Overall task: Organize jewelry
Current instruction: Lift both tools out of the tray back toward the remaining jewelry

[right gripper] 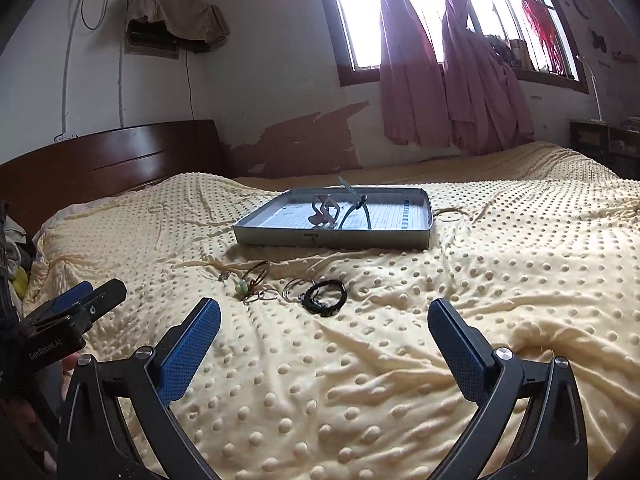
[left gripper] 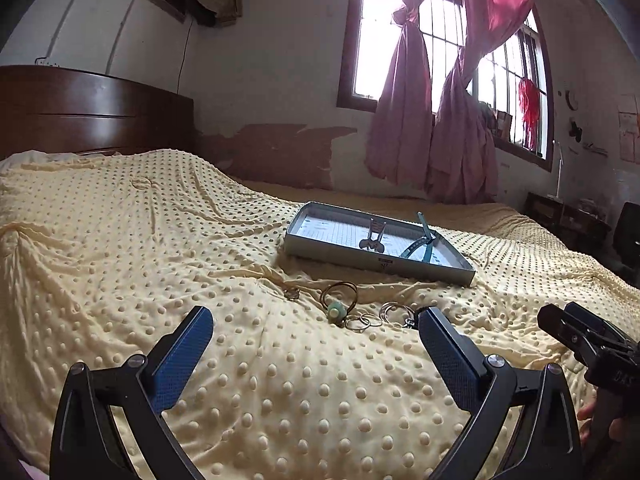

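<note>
A shallow grey tray (left gripper: 352,258) (right gripper: 280,240) lies on the yellow dotted bedspread and holds a silver piece (left gripper: 376,236) (right gripper: 326,212) and a teal strap (left gripper: 422,240) (right gripper: 356,210). In front of it loose jewelry is scattered: a brown bangle (left gripper: 340,290) (right gripper: 258,270), a pale green bead (left gripper: 335,311) (right gripper: 240,287), thin silver rings (left gripper: 394,310) (right gripper: 294,290), a small ring (left gripper: 292,293) and a black cord bracelet (right gripper: 324,298). My left gripper (left gripper: 316,330) is open, just short of the pile. My right gripper (right gripper: 324,322) is open, close behind the black bracelet.
A dark wooden headboard (left gripper: 88,112) (right gripper: 112,160) stands at the left. A window with pink curtains (left gripper: 432,112) (right gripper: 448,80) fills the far wall. Dark furniture (left gripper: 568,220) sits at the right beyond the bed. The bedspread (right gripper: 500,260) spreads wide on both sides of the tray.
</note>
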Motion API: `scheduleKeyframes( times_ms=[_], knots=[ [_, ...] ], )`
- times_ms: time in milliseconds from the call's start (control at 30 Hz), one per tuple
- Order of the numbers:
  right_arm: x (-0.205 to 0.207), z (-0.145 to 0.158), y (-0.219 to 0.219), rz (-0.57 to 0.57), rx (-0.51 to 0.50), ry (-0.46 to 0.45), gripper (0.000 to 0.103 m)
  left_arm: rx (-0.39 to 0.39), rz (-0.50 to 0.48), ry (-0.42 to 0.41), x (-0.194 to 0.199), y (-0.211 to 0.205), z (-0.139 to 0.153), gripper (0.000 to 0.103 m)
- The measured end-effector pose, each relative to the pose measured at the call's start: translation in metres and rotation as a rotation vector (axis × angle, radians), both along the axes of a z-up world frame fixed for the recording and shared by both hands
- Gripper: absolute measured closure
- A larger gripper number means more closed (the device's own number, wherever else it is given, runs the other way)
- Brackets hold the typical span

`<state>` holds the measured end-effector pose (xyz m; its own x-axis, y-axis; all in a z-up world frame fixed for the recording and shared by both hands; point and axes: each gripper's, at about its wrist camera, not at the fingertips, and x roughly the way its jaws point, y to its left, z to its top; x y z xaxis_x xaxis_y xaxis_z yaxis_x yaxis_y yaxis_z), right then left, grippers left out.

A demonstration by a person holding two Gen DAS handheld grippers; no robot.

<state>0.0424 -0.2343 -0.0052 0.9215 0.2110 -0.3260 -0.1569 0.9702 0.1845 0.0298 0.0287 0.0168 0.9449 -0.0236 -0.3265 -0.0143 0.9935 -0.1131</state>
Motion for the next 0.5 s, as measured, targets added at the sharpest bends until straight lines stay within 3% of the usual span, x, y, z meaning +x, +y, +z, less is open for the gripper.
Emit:
scheduleKeyframes(
  times_ms=[267, 500],
  knots=[
    [0.037, 0.022, 0.006, -0.01, -0.012, -0.044, 0.001, -0.006, 0.023, -0.019, 0.036, 0.005, 0.012, 0.0],
    [0.078, 0.024, 0.008, -0.039, -0.02, -0.036, 0.001, -0.017, 0.022, -0.01, 0.078, 0.006, 0.011, 0.0]
  ],
)
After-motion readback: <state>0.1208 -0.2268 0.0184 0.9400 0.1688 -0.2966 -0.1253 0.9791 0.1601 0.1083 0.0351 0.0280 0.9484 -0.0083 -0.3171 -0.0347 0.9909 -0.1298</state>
